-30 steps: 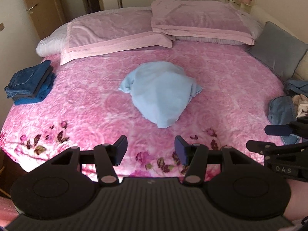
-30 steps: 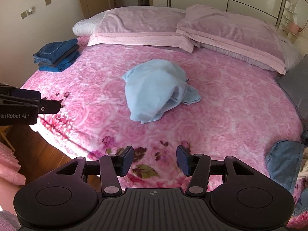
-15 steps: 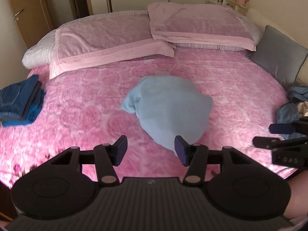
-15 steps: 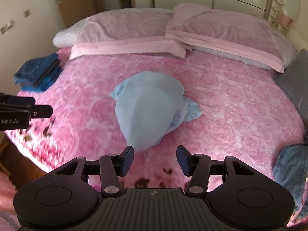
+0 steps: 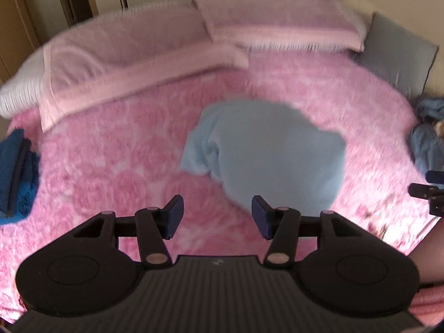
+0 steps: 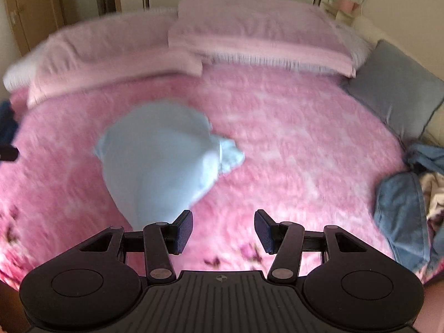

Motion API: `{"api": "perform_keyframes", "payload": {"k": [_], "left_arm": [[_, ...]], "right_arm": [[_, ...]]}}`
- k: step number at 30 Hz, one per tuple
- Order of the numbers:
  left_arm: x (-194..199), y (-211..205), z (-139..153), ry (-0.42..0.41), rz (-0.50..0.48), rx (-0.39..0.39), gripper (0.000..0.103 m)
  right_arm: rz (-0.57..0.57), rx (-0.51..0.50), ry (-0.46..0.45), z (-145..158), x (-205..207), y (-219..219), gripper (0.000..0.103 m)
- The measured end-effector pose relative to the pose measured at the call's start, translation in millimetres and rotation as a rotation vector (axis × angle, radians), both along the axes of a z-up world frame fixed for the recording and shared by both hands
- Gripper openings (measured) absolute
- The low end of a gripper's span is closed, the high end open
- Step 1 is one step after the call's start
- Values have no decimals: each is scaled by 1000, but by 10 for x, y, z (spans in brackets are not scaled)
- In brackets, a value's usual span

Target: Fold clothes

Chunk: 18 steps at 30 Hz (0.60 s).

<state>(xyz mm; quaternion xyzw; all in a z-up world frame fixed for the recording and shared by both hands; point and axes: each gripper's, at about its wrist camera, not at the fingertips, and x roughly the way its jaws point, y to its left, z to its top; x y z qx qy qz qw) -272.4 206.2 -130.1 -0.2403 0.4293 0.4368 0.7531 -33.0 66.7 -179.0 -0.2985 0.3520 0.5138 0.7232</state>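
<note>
A crumpled light blue garment point(image 5: 272, 155) lies in a heap in the middle of the pink floral bed point(image 5: 116, 149); it also shows in the right wrist view point(image 6: 161, 163). My left gripper point(image 5: 217, 216) is open and empty, just short of the garment's near edge, which lies ahead to its right. My right gripper point(image 6: 223, 231) is open and empty, with the garment's near tip ahead to its left. The right gripper's tip shows at the right edge of the left wrist view point(image 5: 427, 191). Both views are motion-blurred.
A folded stack of blue clothes point(image 5: 15, 174) sits at the bed's left edge. A pile of unfolded denim and other clothes point(image 6: 408, 211) lies at the right edge. Pink pillows point(image 5: 133, 55) and a grey cushion point(image 6: 396, 94) line the head of the bed.
Both grippers have moved forward over the bed toward the blue garment, which now looks larger and closer. Both stay open. The garment has not moved.
</note>
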Motion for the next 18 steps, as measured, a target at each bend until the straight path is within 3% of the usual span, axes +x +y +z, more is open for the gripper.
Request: {"api": "perform_keyframes", "payload": {"k": [4,8,12,13,14,18], "left_arm": [[-100,70,-393,34,-23,-34,50],[-121,23,-805,79,-58,-42,50],[-106,17,-1205,94,-64,-63,50],[-101,12,-1298,89,-65,-66,50],[-96,8,-1390,85,-67,-68,50],[-7,-39,-1713,107,-94,-60,50]], "right_arm": [[26,-74,-16,-386,-50,-7,53],[207,-160,-219,-899,-231,81,53],[446,-175,-545,-1453,-541,127,56],[518,-161,-612,-1590,-606,117,66],[599,-136,-690,-1729,-679,101,76],[851,8,-970,-2161,-870,46,81]]}}
